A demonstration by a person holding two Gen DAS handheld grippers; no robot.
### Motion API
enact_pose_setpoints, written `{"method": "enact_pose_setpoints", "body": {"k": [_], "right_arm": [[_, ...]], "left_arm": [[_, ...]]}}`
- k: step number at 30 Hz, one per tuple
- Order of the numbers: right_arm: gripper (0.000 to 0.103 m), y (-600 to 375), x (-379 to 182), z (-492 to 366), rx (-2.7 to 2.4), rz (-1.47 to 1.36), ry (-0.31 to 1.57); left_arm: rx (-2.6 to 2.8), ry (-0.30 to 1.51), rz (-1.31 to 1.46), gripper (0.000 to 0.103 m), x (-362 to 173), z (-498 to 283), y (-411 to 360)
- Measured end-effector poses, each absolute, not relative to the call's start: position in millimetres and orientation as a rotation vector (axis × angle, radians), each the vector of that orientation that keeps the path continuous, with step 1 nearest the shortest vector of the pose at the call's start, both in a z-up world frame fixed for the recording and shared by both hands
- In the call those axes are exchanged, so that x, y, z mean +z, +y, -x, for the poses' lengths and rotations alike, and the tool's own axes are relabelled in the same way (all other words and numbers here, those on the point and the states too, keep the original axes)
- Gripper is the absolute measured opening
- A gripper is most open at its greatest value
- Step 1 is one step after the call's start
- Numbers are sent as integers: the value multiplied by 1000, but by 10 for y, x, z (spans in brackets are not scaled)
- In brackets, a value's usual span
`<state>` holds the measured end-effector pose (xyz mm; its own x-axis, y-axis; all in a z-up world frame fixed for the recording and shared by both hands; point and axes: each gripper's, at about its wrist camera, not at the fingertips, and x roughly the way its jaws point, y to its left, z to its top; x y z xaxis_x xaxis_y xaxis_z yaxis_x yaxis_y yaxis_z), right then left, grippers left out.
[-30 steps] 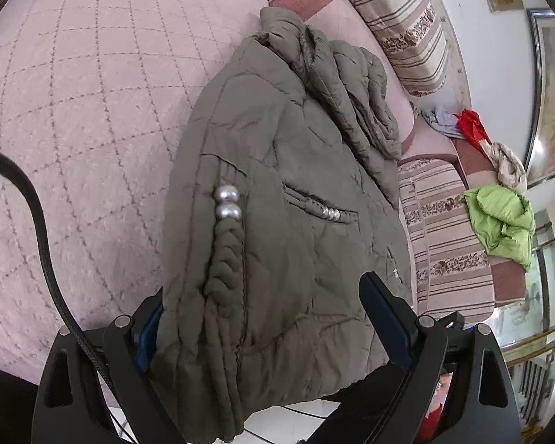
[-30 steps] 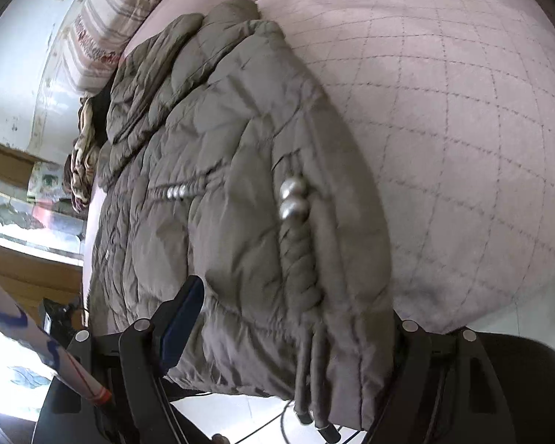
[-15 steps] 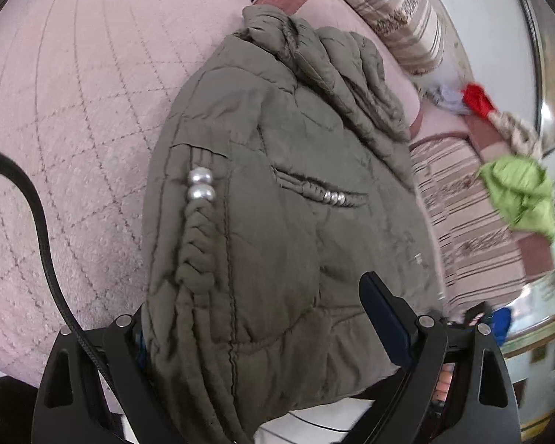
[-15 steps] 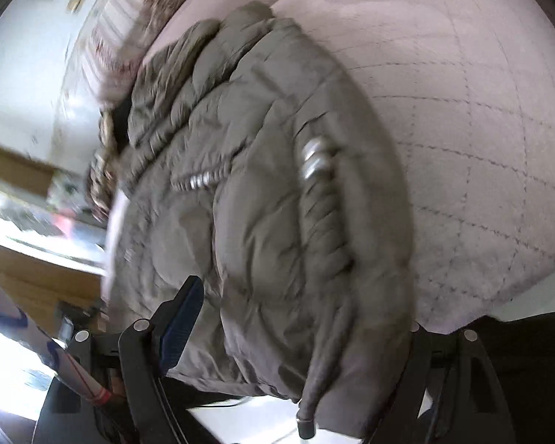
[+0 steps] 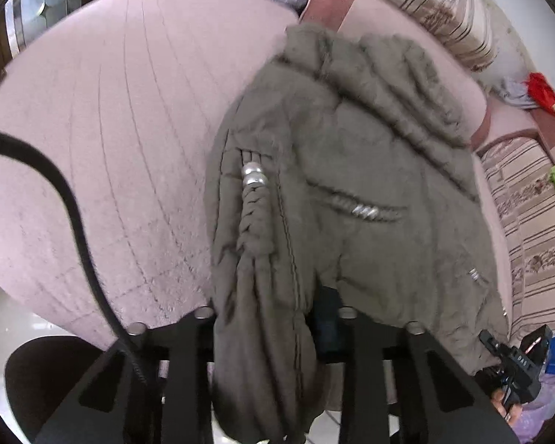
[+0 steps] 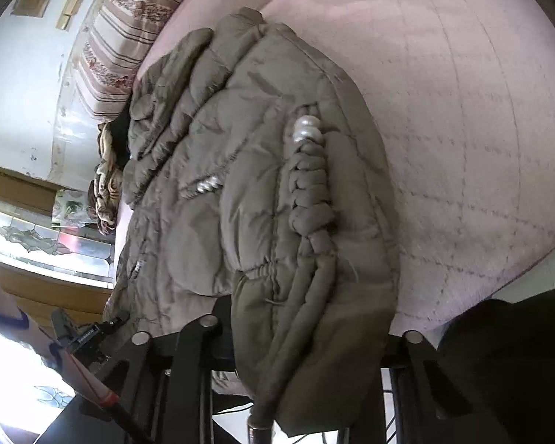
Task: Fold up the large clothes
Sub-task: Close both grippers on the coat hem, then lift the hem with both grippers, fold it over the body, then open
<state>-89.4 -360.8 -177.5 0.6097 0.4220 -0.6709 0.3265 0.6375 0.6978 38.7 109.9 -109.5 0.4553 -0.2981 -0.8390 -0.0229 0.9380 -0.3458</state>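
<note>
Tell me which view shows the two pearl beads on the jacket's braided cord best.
The right wrist view: the pearl beads sit large and fairly sharp atop the braided cord. In the left wrist view the beads are smaller and blurred, though still visible on the jacket.

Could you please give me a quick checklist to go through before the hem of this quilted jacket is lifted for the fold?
1. Left gripper jaws, which have just been closing, bunch the jacket hem: ok.
2. Right gripper jaws, also just closing, grip the hem: ok.
3. Braided cord hangs over the hem between the right jaws: not ok.
4. Pink quilted cover beyond the jacket is bare: ok.
5. Hood lies flat: not ok, bunched.
</note>
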Motion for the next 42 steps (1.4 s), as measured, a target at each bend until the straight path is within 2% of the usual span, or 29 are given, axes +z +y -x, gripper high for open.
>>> {"method": "enact_pose_setpoints", "body": {"k": [4,14,22,32,42], "right_arm": [[24,-3615,-1527,960,92,-899,900],[19,-3693,-1195,1495,116,-882,849],[17,-3607,-807,1420,122,-809,848],[16,-3499,230,434,152,-634,730],[17,-3701,576,-881,64,-634,704]], "left_arm": [[-210,1028,361,20,-835,-214,1130],[-248,1000,350,20,-812,490,1211],[-247,941,356,19,-470,374,1190],[-226,824,380,19,302,-584,1080],[-151,798,325,19,542,-1893,736]]}}
